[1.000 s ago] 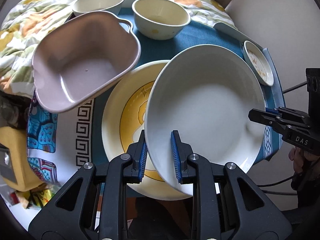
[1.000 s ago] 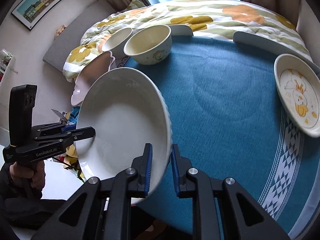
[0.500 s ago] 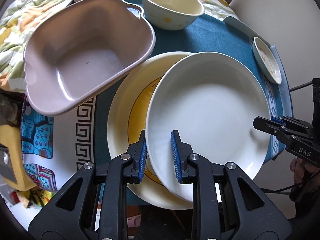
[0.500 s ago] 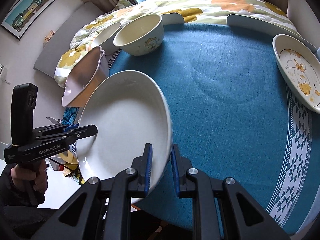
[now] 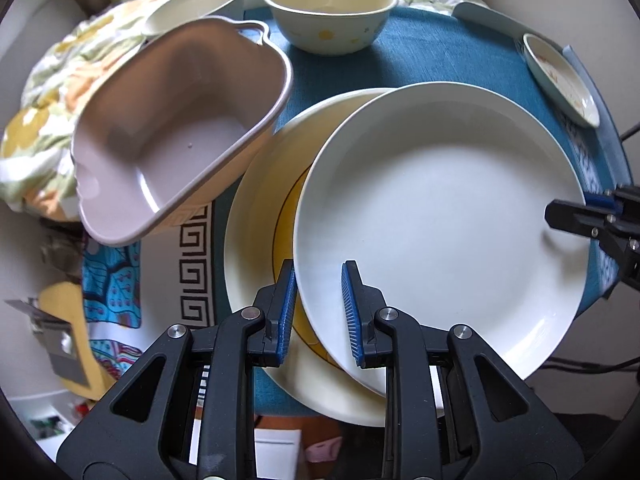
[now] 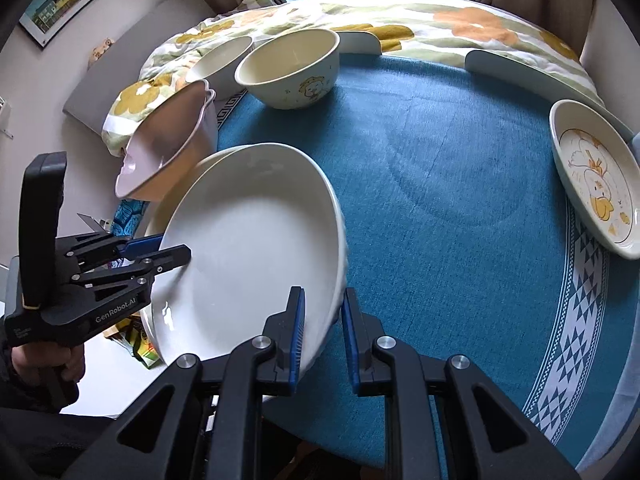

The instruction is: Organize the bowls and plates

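Note:
A large plain white plate [image 5: 440, 216] is held by both grippers over a yellow-patterned plate [image 5: 264, 248] that lies on the blue cloth. My left gripper [image 5: 318, 308] straddles the white plate's near rim, its blue pads close around it. My right gripper [image 6: 322, 328] straddles the opposite rim of the same plate [image 6: 248, 248]. A pink handled dish [image 5: 176, 128] rests tilted on the yellow plate's far left edge. A cream bowl [image 5: 328, 12] and a second pale bowl [image 5: 196, 4] stand at the back. A duck-print dish [image 6: 596, 176] lies at the right.
The round table carries a blue cloth [image 6: 440, 160] with a white patterned border. A floral quilt [image 6: 400, 20] lies behind the table. White chair backs [image 6: 520, 68] stand at the far edge. Clutter lies on the floor at the left [image 5: 60, 340].
The white plate has come down flatter and closer over the yellow plate. Both grippers have moved with it, still on its rims.

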Tool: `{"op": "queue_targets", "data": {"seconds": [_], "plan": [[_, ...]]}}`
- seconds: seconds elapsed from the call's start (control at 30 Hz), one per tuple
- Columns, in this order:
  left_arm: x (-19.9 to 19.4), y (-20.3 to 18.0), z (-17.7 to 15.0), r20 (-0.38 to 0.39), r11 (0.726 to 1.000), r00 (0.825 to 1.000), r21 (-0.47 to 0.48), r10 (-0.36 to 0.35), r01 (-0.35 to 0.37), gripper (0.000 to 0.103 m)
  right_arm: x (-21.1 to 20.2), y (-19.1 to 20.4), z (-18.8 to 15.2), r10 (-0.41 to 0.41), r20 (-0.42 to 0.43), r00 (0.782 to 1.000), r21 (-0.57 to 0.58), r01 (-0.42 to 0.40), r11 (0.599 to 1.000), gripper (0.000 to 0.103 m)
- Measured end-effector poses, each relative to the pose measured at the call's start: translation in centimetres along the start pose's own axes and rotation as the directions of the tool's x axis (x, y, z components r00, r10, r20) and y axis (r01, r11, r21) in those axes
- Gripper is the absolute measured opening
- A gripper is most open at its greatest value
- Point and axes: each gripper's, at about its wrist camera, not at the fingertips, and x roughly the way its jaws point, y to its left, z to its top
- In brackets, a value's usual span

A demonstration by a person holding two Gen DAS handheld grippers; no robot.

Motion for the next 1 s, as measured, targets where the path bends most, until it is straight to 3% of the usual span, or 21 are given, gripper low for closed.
{"op": "queue_targets", "data": {"seconds": [0.27, 0.57, 1.0], "plan": [[-0.3, -0.7, -0.3, 0.028, 0.992, 0.993, 0.057, 0.114, -0.116, 0.02, 0.2, 1.5, 0.6, -0.085, 0.014, 0.996, -0.105, 0.086, 0.991, 0.017], [-1.3, -1.1, -0.8, 0.067, 0.976, 0.978, 0.077, 0.199, -0.204, 0.02, 0.5, 2.1, 1.0, -0.086, 0.022, 0.996, -0.124, 0.088, 0.988, 0.017], [-1.6, -0.5, -0.7, 0.073, 0.979, 0.979, 0.058, 0.193, -0.197, 0.02, 1.1, 2.7, 1.0, -0.082, 0.011, 0.997, -0.138, 0.083, 0.987, 0.017]]}}
